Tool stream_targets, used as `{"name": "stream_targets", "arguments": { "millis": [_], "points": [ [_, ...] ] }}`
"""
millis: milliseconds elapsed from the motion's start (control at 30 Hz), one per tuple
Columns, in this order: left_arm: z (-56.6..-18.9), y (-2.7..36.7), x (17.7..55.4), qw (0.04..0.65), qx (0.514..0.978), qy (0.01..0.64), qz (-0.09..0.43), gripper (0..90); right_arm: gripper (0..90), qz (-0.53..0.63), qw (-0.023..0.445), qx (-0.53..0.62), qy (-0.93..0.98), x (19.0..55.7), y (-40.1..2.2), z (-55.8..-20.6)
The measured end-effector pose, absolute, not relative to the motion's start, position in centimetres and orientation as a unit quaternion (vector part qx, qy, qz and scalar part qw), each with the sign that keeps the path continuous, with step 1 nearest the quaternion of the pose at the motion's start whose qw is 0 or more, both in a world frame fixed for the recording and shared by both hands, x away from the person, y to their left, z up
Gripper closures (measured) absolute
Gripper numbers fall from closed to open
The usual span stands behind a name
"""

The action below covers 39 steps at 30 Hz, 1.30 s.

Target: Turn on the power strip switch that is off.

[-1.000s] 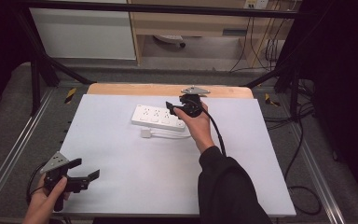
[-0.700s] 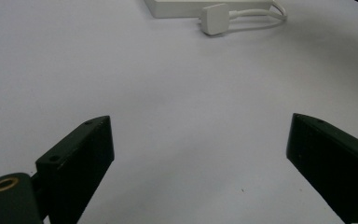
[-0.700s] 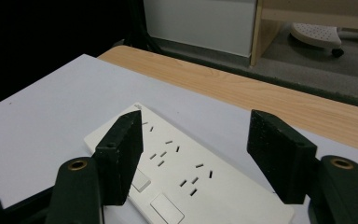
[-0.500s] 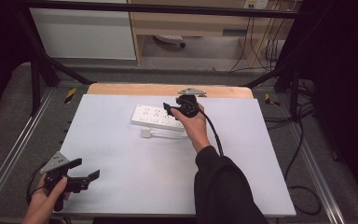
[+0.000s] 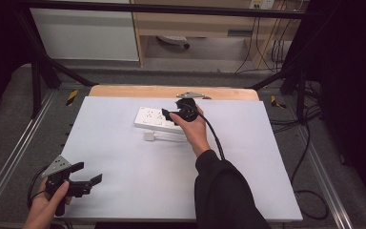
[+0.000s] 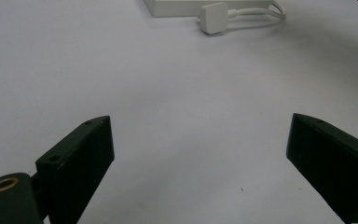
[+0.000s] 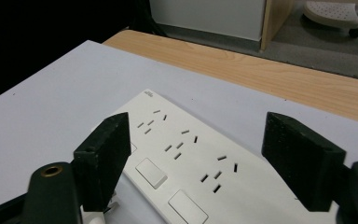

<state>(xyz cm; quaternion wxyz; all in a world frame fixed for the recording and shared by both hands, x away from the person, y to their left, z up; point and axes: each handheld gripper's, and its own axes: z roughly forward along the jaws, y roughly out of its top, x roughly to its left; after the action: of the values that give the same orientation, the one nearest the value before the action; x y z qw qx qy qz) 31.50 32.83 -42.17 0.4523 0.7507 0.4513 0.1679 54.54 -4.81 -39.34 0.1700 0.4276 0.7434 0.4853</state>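
Note:
A white power strip (image 5: 151,118) lies flat on the far middle of the white mat (image 5: 171,186). Its white plug (image 5: 148,136) and looped cable (image 5: 171,138) rest just in front of it. My right gripper (image 5: 172,109) hovers open over the strip's right end. In the right gripper view the jaws (image 7: 199,122) stand wide apart above the strip's sockets and switches (image 7: 186,161), holding nothing. My left gripper (image 5: 88,172) stands open near the mat's front left corner, well away from the strip. In the left gripper view (image 6: 200,123) the plug (image 6: 214,17) lies far ahead.
A wooden table edge (image 5: 138,91) runs behind the mat, with a small metal piece (image 5: 193,95) on it. Metal frame rails (image 5: 14,152) flank the table. Cables (image 5: 310,143) trail on the floor to the right.
My right gripper has shifted slightly left, further over the power strip's right end. The left gripper has stayed still.

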Motion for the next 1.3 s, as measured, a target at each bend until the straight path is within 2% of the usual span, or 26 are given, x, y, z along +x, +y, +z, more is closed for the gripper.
{"name": "stream_targets", "arguments": {
  "millis": [333,500,1100,1300],
  "points": [
    [-42.2,32.8,31.5,0.452,0.751,0.451,0.168,7.6,14.8,0.468,0.167,0.43,0.754,54.7,-4.0,-40.0],
    [-42.2,32.8,31.5,0.452,0.751,0.451,0.168,7.6,16.0,0.46,0.166,0.43,0.759,54.8,-3.7,-40.5],
    [-42.2,32.8,31.5,0.452,0.752,0.449,0.167,7.8,56.7,0.464,0.158,0.412,0.768,54.5,-2.6,-41.6],
    [-42.2,32.8,31.5,0.451,0.753,0.449,0.168,7.8,65.9,0.469,0.161,0.407,0.767,54.4,-2.2,-41.8]
  ]
}}
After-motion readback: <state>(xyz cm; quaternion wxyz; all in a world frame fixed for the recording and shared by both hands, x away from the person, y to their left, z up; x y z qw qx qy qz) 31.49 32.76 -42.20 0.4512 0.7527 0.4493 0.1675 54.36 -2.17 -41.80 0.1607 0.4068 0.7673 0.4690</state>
